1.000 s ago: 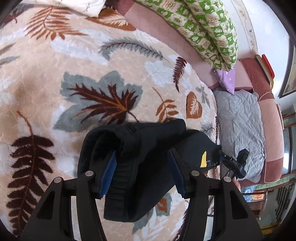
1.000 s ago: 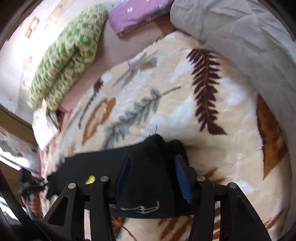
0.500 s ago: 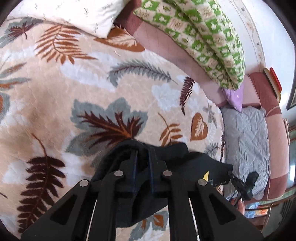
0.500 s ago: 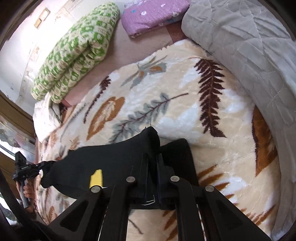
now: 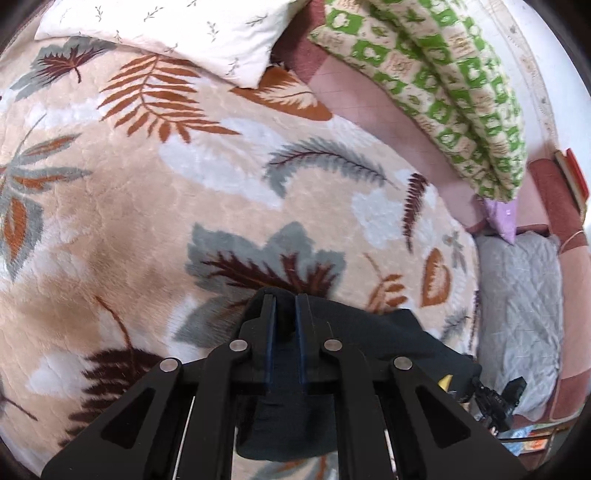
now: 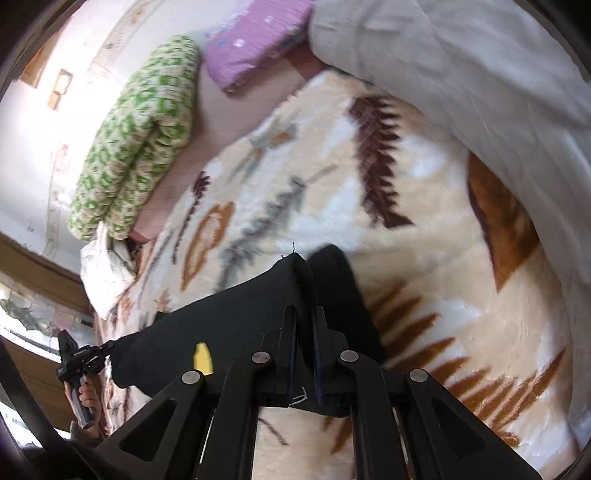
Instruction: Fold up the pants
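Black pants [image 5: 369, 343] stretched above leaf-print blanket [image 5: 129, 221] on bed. Left claw [image 5: 284, 306] and right claw [image 6: 303, 314] each clenched on 1 bunched edge. Judged soft, light, droopy; best held at corners.

One pair of black pants [image 5: 369, 343], two claws, left [image 5: 284, 301] and right [image 6: 303, 312], one green quilt [image 5: 454, 85], one white pillow [image 5: 177, 33], one leaf-patterned blanket [image 5: 147, 192].
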A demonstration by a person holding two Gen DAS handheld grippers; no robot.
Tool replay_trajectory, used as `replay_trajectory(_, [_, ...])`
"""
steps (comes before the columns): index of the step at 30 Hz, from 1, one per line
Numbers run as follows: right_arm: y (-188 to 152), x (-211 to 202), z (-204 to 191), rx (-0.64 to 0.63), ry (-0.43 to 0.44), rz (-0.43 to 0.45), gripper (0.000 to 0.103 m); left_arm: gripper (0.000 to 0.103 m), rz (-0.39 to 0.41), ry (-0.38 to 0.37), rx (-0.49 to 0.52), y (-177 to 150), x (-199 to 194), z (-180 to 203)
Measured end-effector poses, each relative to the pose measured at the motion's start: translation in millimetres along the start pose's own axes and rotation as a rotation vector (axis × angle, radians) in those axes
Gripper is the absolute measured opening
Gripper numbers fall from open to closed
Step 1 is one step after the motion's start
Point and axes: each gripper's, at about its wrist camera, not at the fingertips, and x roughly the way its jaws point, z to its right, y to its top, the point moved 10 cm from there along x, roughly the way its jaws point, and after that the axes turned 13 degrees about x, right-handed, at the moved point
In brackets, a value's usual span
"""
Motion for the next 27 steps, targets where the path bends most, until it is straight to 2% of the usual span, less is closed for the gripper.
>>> replay_trajectory(3, [-0.2,11.5,17.5,0.051,-0.013,-0.005,0.007,0.007,-0.008,0.037,-0.007,-0.8,8.8,-11.5])
replay_trajectory(4, [0.6,14.2,23.0,0.071,-0.011,-0.002,0.007,0.007,-0.004,0.09,0.007,0.0,10.3,-18.8])
replay_trajectory(5, [1.1,15.6,26.0,0.087,-0.002,0.001,0.005,0.007,-0.011,0.094,0.013,-0.3,11.9,-22.2])
replay_trajectory(7, [1.1,16.2,24.0,0.086,-0.004,-0.003,0.006,0.008,-0.033,0.047,-0.023,-2.4,11.5,-28.1])
replay_trajectory(10, [2.3,5.3,12.5,0.039,-0.031,0.019,0.018,0.007,-0.024,-0.009,-0.059,-1.8,-3.1,-32.6])
replay_trajectory(11, [5.2,-3.7,10.3,0.029,-0.038,0.045,0.027,0.008,-0.014,-0.023,-0.06,-2.4,-11.3,-32.0])
replay_trajectory(12, [8.3,-13.9,5.8,0.021,-0.034,0.073,0.034,0.008,-0.016,-0.035,-0.046,-5.2,-18.2,-28.9])
replay_trajectory(13, [10.7,-28.4,-0.4,0.016,-0.023,0.115,0.036,0.008,-0.024,-0.05,-0.021,-11.1,-25.4,-23.5])
replay_trajectory(15, [7.1,-45.2,-12.6,-0.005,0.003,0.137,0.043,0.011,-0.045,-0.064,0.035,-23.5,-33.2,-11.8])
replay_trajectory(18, [-12.2,-53.0,-29.4,-0.009,0.067,0.093,0.051,0.015,-0.084,-0.08,0.121,-49.3,-40.3,5.5])
replay_trajectory(21, [-37.6,-43.4,-35.0,0.019,0.094,0.025,0.051,0.015,-0.102,-0.074,0.175,-65.0,-41.9,16.8])
replay_trajectory(23, [-53.0,-33.3,-35.0,0.056,0.123,-0.019,0.051,0.016,-0.1,-0.072,0.179,-69.1,-40.9,18.4])
replay_trajectory(25, [-65.7,-23.0,-32.1,0.107,0.153,-0.053,0.051,0.023,-0.114,-0.104,0.159,-71.7,-36.4,20.1])
replay_trajectory(27, [-75.0,-12.9,-29.5,0.153,0.165,-0.084,0.051,0.025,-0.121,-0.133,0.133,-73.4,-33.3,21.8])
